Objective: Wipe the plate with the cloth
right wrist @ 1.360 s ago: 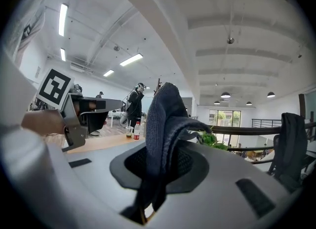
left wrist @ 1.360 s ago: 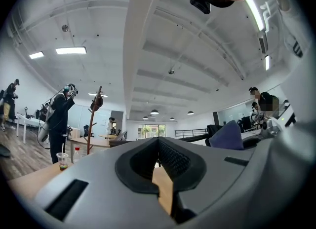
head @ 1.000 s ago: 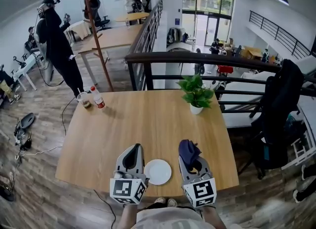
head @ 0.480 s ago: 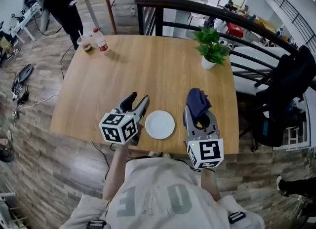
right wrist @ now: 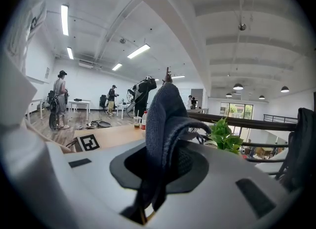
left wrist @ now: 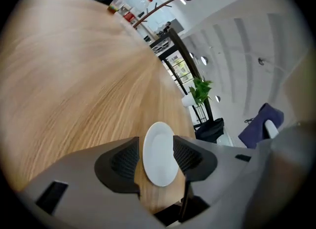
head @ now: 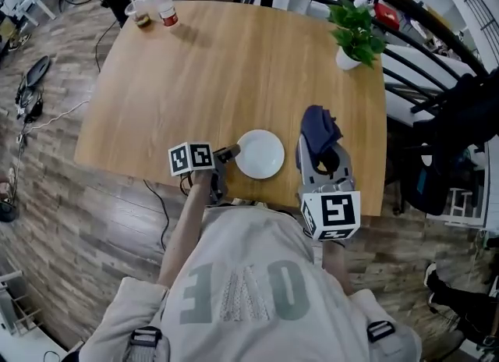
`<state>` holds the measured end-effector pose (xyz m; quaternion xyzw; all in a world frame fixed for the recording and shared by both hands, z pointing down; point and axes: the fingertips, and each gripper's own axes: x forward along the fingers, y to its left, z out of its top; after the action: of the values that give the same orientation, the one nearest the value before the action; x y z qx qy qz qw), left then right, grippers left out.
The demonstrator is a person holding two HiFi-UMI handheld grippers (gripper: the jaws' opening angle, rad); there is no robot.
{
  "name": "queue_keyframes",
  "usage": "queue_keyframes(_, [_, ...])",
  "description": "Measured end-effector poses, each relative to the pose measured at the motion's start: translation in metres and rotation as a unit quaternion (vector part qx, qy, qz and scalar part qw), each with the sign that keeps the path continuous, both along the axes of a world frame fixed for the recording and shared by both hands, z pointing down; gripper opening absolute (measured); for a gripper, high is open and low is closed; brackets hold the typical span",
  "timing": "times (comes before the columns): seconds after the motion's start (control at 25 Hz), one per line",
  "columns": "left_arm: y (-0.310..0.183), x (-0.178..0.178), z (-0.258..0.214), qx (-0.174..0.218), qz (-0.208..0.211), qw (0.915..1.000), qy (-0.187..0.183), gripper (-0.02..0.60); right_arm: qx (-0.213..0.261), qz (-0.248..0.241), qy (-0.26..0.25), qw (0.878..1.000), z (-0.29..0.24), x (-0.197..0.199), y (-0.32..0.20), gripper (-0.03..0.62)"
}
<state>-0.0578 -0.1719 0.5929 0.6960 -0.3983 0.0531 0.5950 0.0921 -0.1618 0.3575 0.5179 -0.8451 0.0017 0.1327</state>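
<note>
A small white plate (head: 260, 154) lies near the front edge of the wooden table (head: 195, 64). My left gripper (head: 228, 152) sits low at the plate's left rim, rolled onto its side, jaws open. In the left gripper view the plate (left wrist: 160, 154) shows in the gap between the two dark pads (left wrist: 121, 161), which do not press on it. To the right of the plate, my right gripper (head: 321, 154) is shut on a dark blue cloth (head: 318, 130). The cloth (right wrist: 165, 119) stands bunched up out of the right gripper (right wrist: 163, 161).
A potted plant (head: 355, 37) stands at the table's far right corner. A bottle (head: 165, 8) and a cup (head: 140, 11) stand at the far left corner. A railing runs behind the table, and a chair draped in dark clothing (head: 460, 118) is on the right.
My left gripper has dropped to the table beside the plate, rolled onto its side, and its jaws have opened. The right gripper with the cloth has hardly shifted.
</note>
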Motion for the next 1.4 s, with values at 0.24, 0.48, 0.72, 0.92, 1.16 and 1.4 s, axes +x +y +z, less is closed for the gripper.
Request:
queue_keyframes(0.24, [0.007,0.002,0.022,-0.044,0.005,0.9989,0.015,0.199,-0.016,0.009,0.002,1.0,0.008,0.003,0.0,0.057])
queue_keyframes(0.48, [0.005,0.006,0.023,-0.049,0.0,0.9983,0.032,0.199,-0.029,0.003,0.006,1.0,0.018,0.0,0.004,0.057])
queue_keyframes(0.72, [0.005,0.016,0.025,-0.071,0.01,0.9963,0.049,0.195,-0.03,0.001,0.008,1.0,0.021,0.0,0.002,0.057])
queue_keyframes(0.92, [0.009,0.008,0.039,-0.083,0.007,0.9965,0.004,0.044,-0.033,-0.006,0.017,0.999,0.024,-0.004,0.004,0.057])
queue_keyframes(1.16, [0.006,0.008,0.038,-0.082,-0.003,0.9966,0.007,0.04,-0.083,-0.005,0.06,0.995,0.062,-0.001,-0.003,0.057])
queue_keyframes(1.4, [0.003,0.008,0.038,-0.075,-0.013,0.9971,-0.002,0.037,-0.143,-0.078,0.203,0.966,0.142,-0.013,-0.024,0.057])
